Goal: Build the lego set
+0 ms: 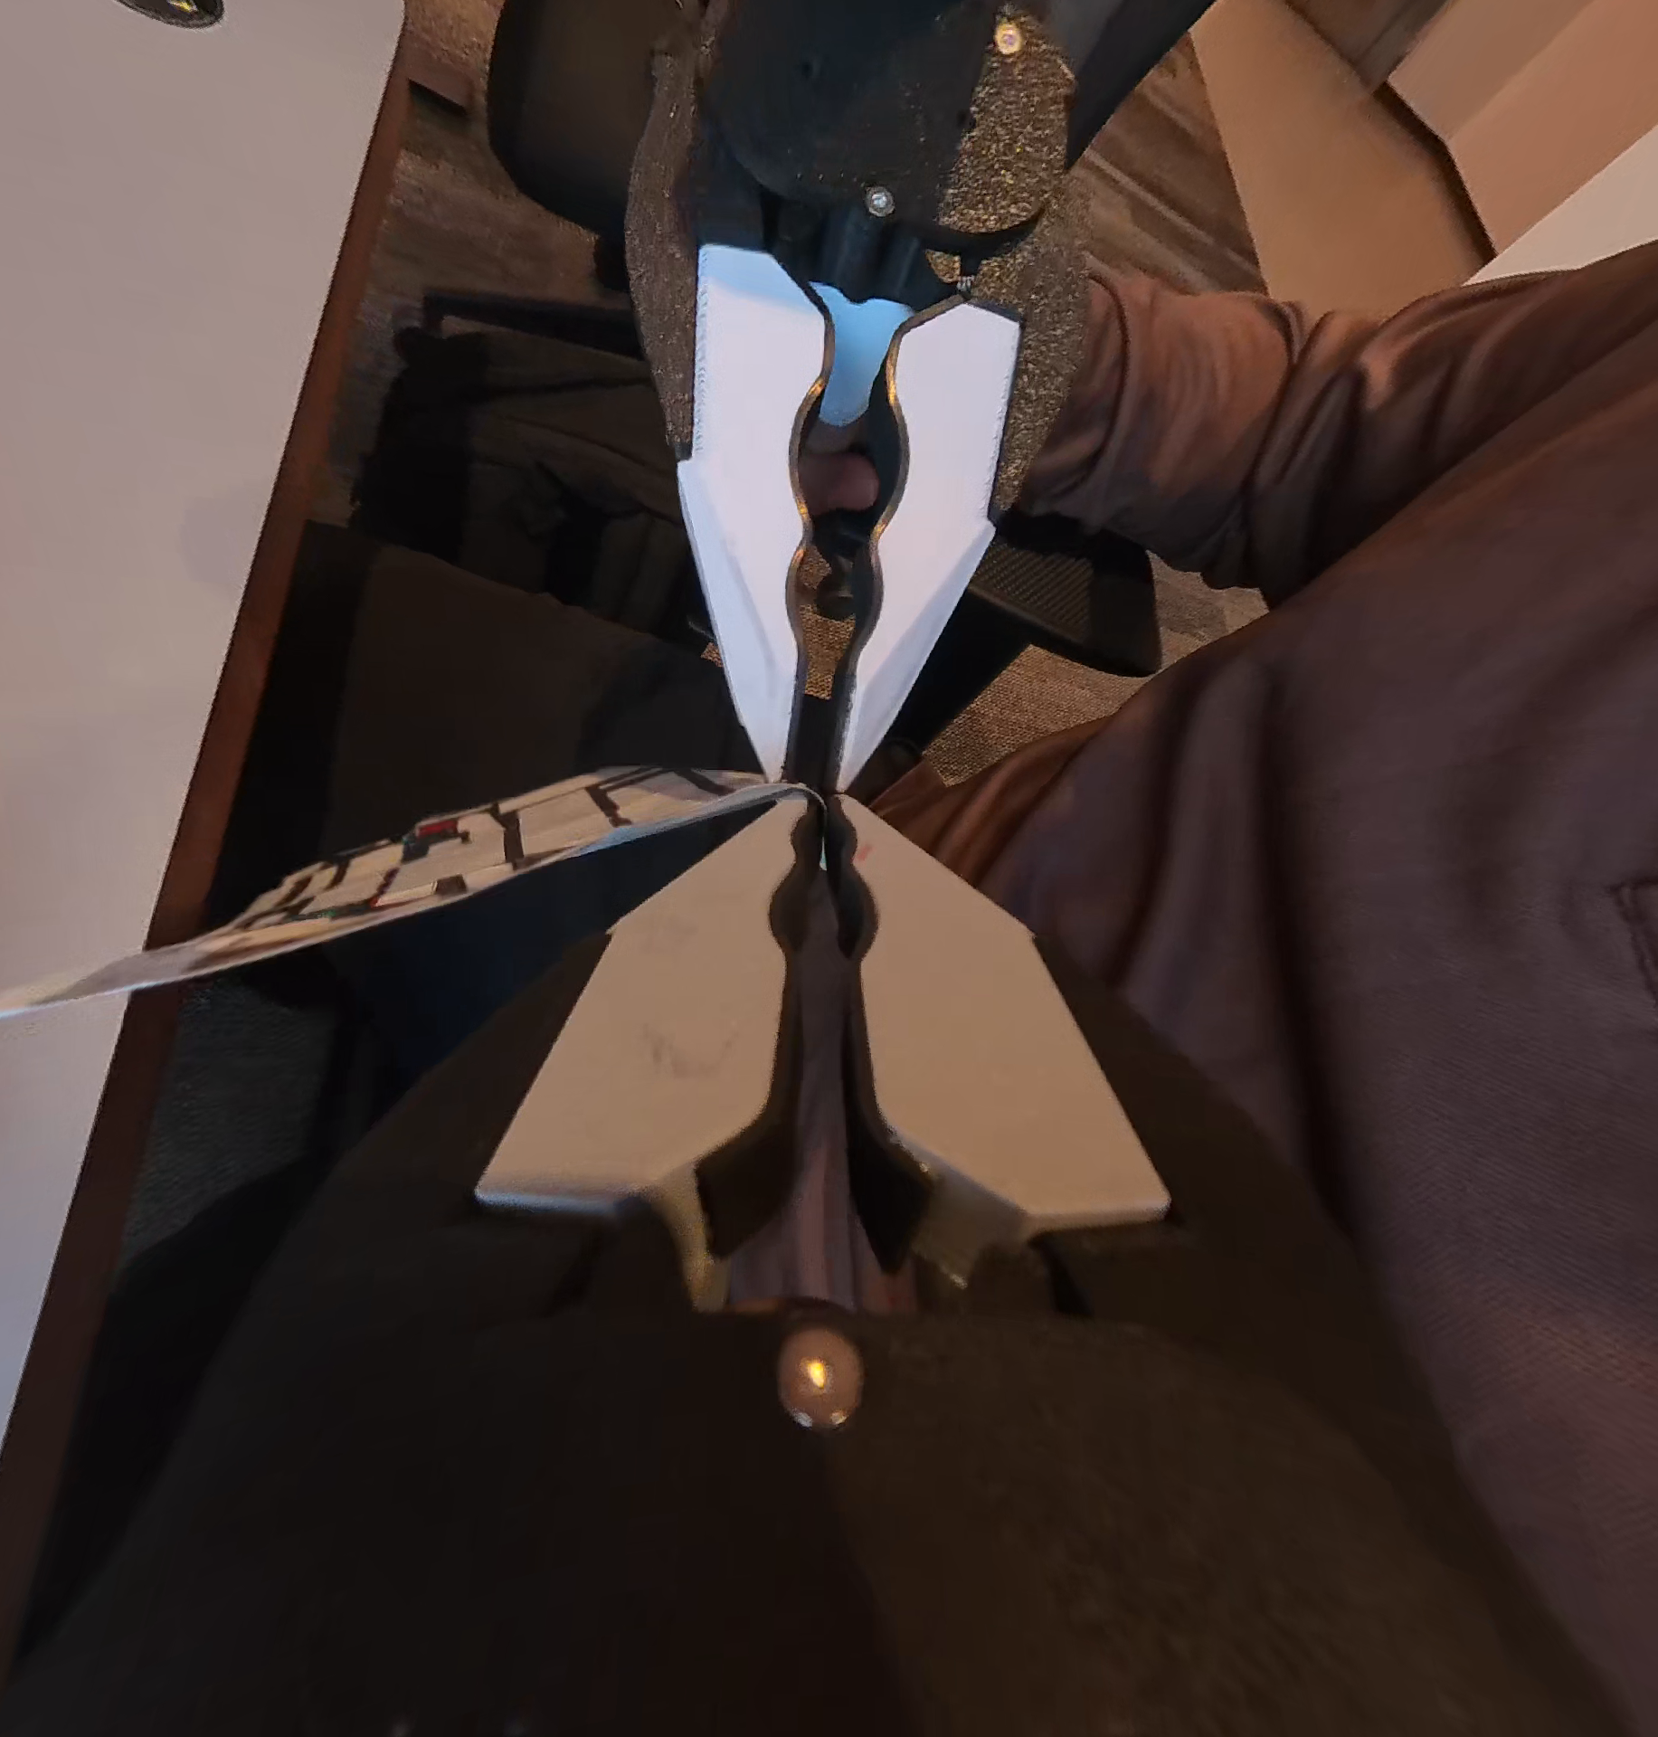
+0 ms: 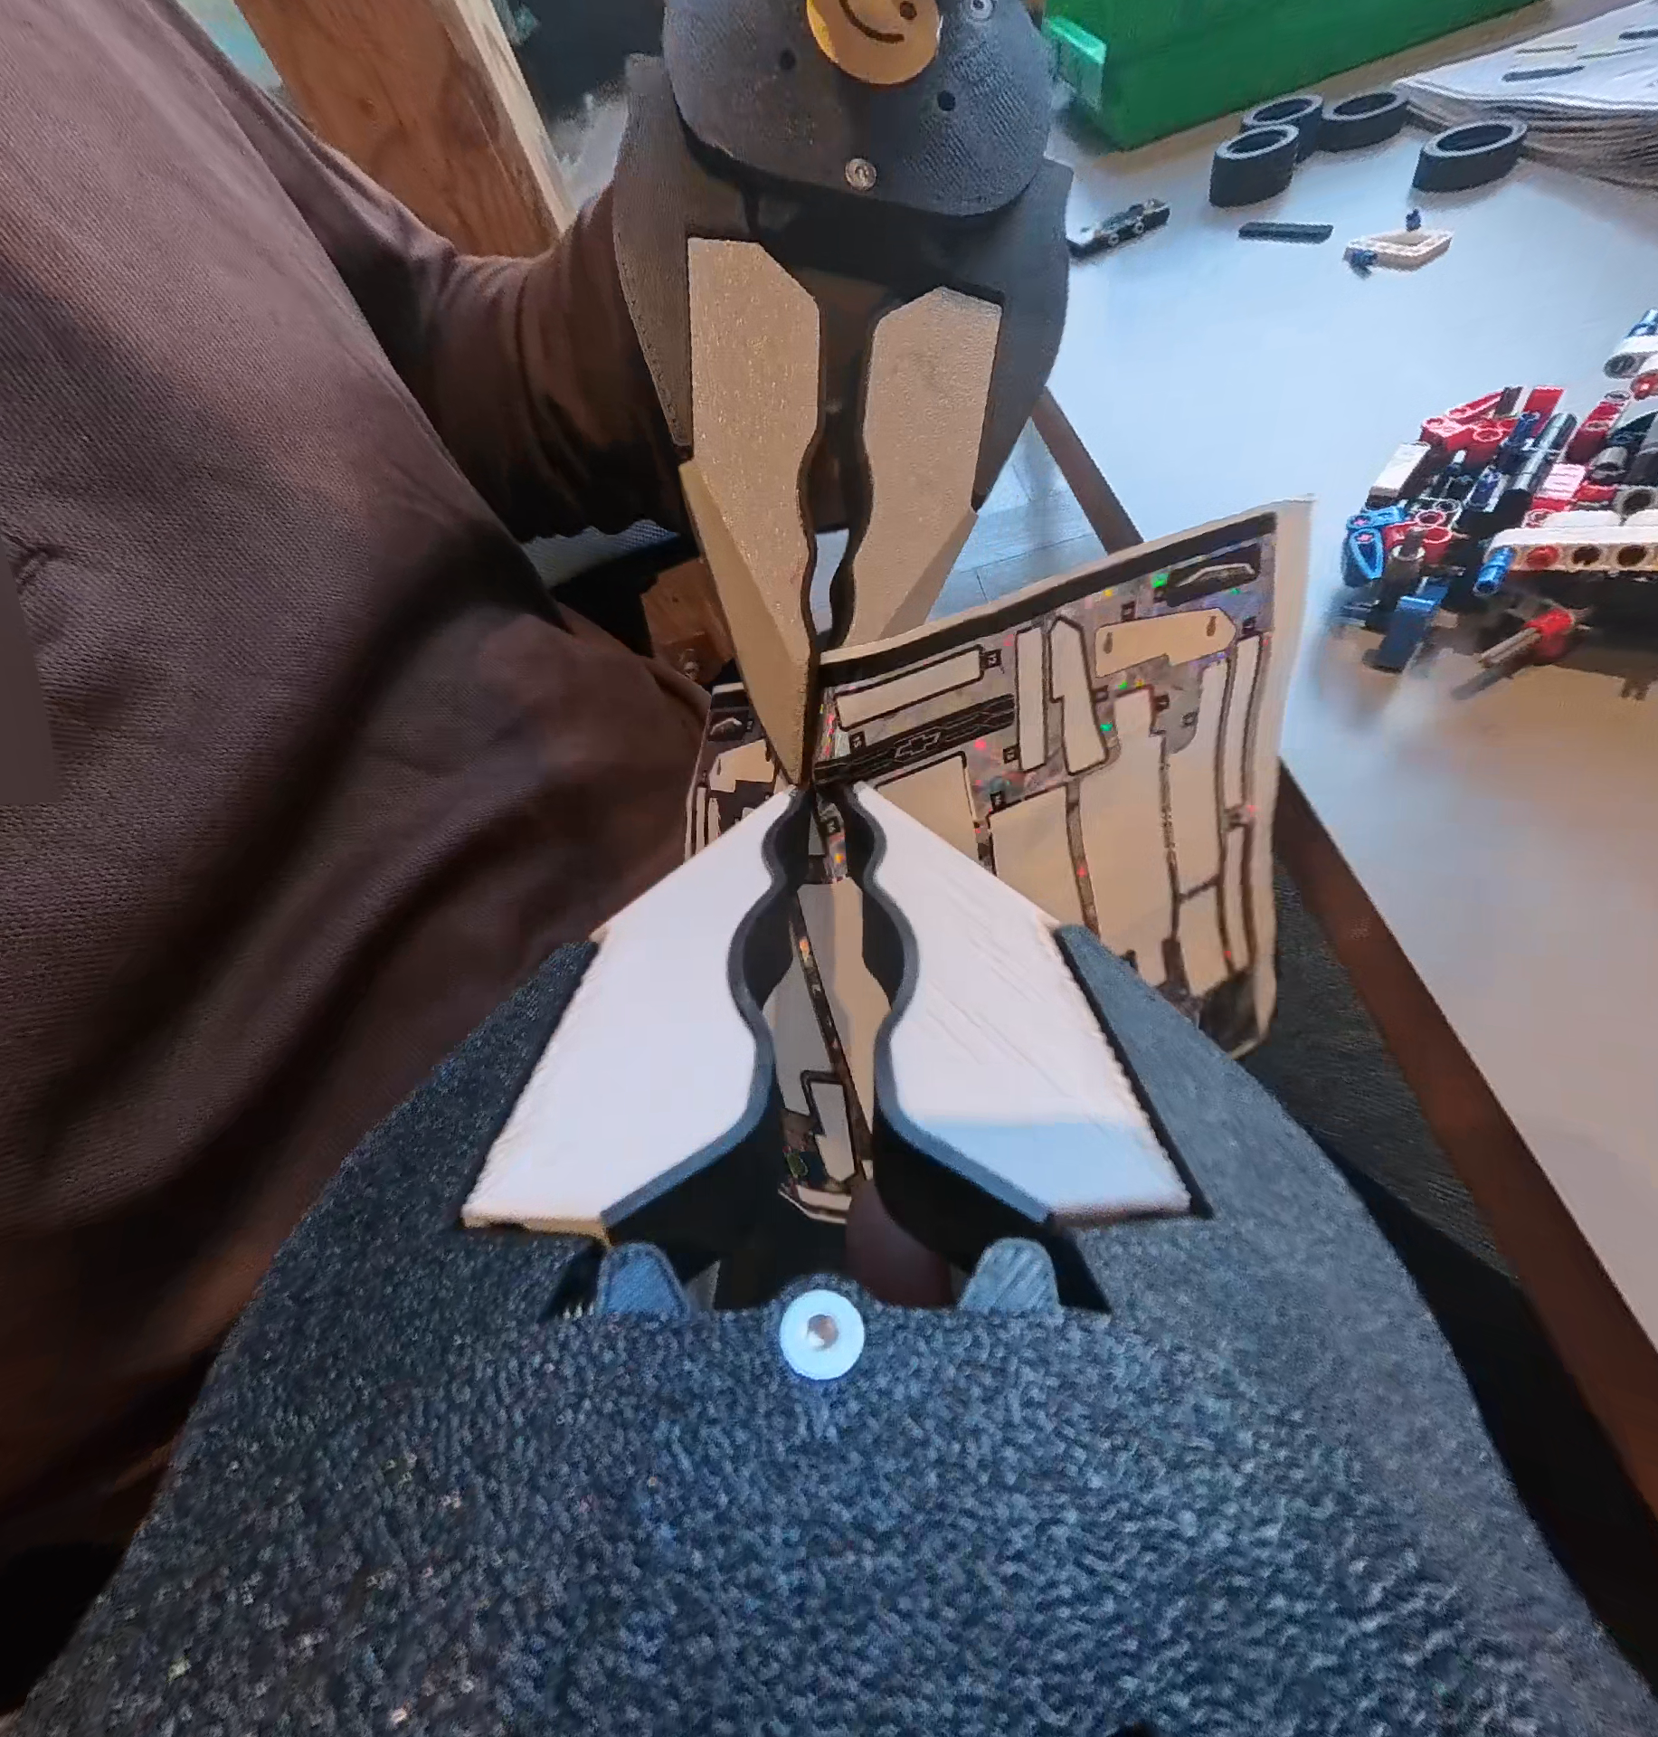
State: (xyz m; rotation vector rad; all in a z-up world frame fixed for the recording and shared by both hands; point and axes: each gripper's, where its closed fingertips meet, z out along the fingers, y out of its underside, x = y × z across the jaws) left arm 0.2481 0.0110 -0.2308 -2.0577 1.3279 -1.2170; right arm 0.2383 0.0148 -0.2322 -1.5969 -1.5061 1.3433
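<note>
A sticker sheet with white and black outlined stickers is held in the air off the table's near edge, in front of a person in brown clothing. My right gripper is shut on its left edge from below. My left gripper comes down from above, tip to tip with the right one, shut on the same edge. In the left wrist view the sheet shows edge-on, stretching left from my left gripper. The right gripper meets it from above.
A white table with a brown edge lies to the right. On it are a partly built red, blue, black and white lego model, black tyres, small loose pieces and a green box. A brown sleeve is close by.
</note>
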